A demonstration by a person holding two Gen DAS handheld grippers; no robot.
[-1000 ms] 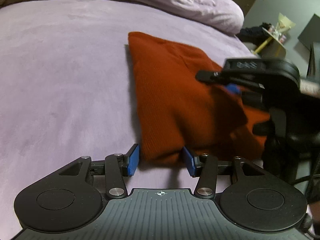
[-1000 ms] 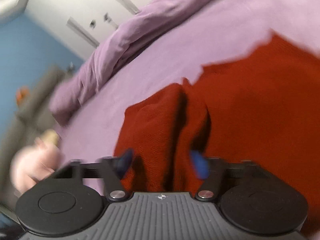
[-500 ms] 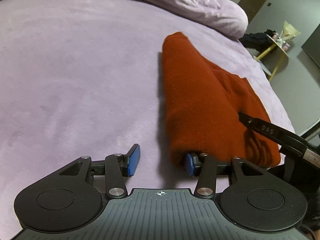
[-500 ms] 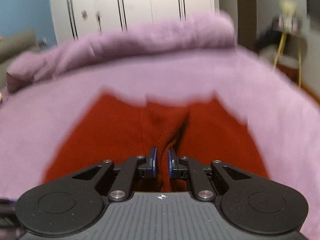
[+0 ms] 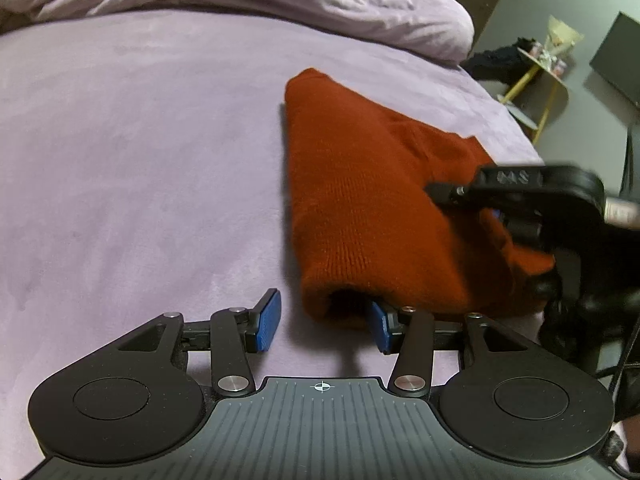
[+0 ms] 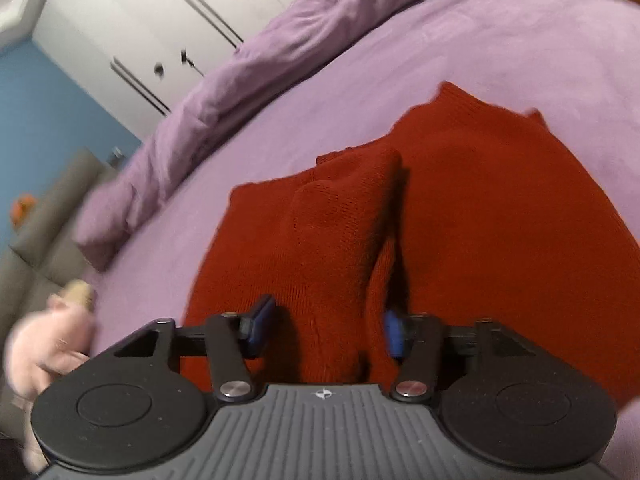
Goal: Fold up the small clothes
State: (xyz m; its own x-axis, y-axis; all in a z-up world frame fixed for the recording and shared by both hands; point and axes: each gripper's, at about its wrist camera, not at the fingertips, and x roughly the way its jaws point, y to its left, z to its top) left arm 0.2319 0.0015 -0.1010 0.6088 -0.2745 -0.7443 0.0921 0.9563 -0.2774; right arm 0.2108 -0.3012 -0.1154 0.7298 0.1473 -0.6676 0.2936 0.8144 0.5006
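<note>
A rust-red knitted garment (image 5: 360, 200) lies folded on the purple bed sheet (image 5: 140, 160). My left gripper (image 5: 324, 322) stands open at its near edge. The left pad rests over bare sheet, and the right pad is tucked against the open end of the fold. My right gripper (image 6: 326, 326) hangs over the garment (image 6: 480, 220) with a raised ridge of knit between its blue pads. Its jaws are opening, and the pads stand clear of the ridge. In the left wrist view the right gripper (image 5: 496, 216) reaches in from the right over the garment's right side.
A bunched purple duvet (image 5: 280, 0) runs along the far side of the bed. Beyond the bed's right edge stands a yellow-legged side table (image 5: 548, 64). The right wrist view shows white wardrobe doors (image 6: 140, 20), a grey sofa (image 6: 40, 220) and a pink soft toy (image 6: 44, 340).
The right gripper's jaws, pinched on a fold of the garment half a second ago, have spread apart. Its view has swung round. The left gripper stays open at the garment's near edge.
</note>
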